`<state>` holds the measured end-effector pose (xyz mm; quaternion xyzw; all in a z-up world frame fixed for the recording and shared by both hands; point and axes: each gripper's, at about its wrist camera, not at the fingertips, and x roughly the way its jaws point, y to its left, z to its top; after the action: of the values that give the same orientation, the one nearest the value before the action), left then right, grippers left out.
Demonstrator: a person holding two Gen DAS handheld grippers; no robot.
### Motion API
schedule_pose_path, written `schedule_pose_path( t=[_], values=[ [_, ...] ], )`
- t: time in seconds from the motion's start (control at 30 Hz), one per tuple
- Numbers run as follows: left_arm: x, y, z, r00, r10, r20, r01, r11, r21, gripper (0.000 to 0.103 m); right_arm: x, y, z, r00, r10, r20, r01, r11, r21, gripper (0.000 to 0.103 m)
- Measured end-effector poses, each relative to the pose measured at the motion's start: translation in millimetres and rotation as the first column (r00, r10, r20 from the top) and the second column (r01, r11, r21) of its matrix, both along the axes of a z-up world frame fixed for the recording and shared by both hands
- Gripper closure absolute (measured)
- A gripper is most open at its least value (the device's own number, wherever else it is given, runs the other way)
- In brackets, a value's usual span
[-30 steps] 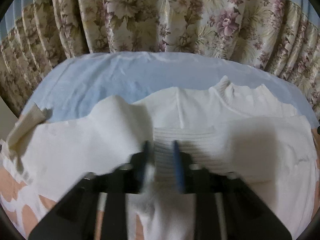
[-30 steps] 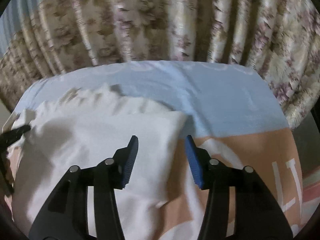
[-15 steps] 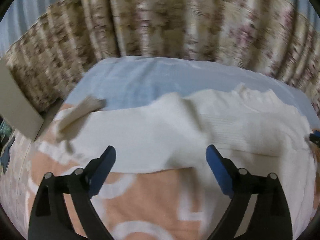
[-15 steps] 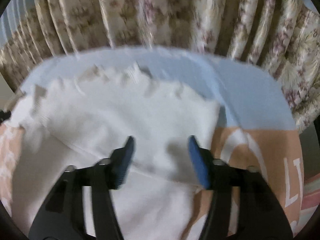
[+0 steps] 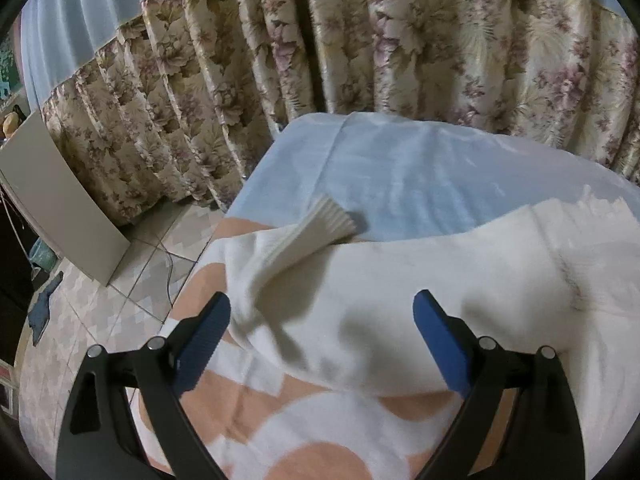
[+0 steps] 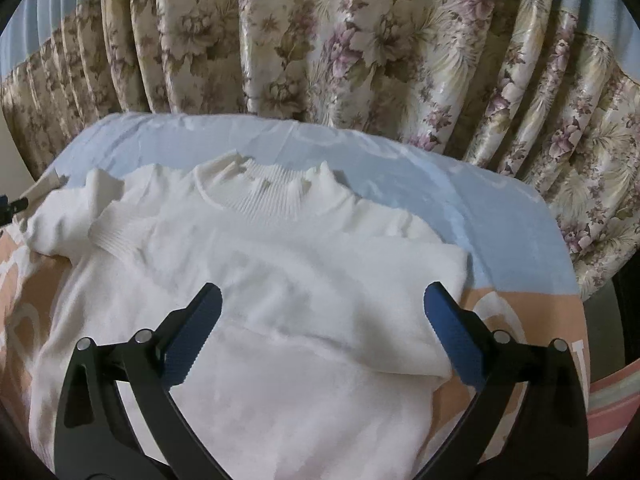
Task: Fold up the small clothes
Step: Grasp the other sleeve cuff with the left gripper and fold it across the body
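Observation:
A small white knit sweater lies flat on the bed, ribbed collar at the far side. Its right sleeve is folded across the chest. A ribbed cuff lies on the chest at the left. My right gripper is open and empty, above the sweater's middle. In the left wrist view the sweater's left part shows, with a ribbed cuff pointing to the far left. My left gripper is wide open and empty over the sweater's left edge.
The bed has a light blue sheet at the far side and a peach and white blanket near me. Floral curtains hang behind the bed. The bed's left edge drops to a tiled floor with a white board.
My left gripper let go of a ribbed cuff, opened wide and swung left toward the sweater's left edge. My right gripper opened wider and moved left over the sweater's middle.

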<state>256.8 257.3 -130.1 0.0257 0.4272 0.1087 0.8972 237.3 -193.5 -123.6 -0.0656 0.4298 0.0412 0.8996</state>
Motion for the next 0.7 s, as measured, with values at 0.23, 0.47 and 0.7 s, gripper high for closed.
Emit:
schedule_pose_path(
  t=[0.23, 0.47, 0.7],
  values=[
    [26.3, 28.0, -16.7, 1.0, -0.007, -0.008, 0.006, 0.998, -0.058, 0.012, 4.2, 13.4, -14.5, 0.999, 0.008, -0.04, -0.008, 1.0, 0.008, 0.003],
    [48.6, 39.7, -37.3, 0.995, -0.031, -0.09, 0.033, 0.999, 0.014, 0.052, 6.2, 12.7, -21.9, 0.998, 0.009, -0.069, -0.007, 1.0, 0.03, 0.003],
    [46.0, 48.5, -25.2, 0.996, -0.049, -0.078, 0.035, 0.984, -0.174, 0.088, 9.4, 3.6, -22.5, 0.998, -0.004, -0.068, 0.01, 0.996, 0.088, 0.003]
  ],
)
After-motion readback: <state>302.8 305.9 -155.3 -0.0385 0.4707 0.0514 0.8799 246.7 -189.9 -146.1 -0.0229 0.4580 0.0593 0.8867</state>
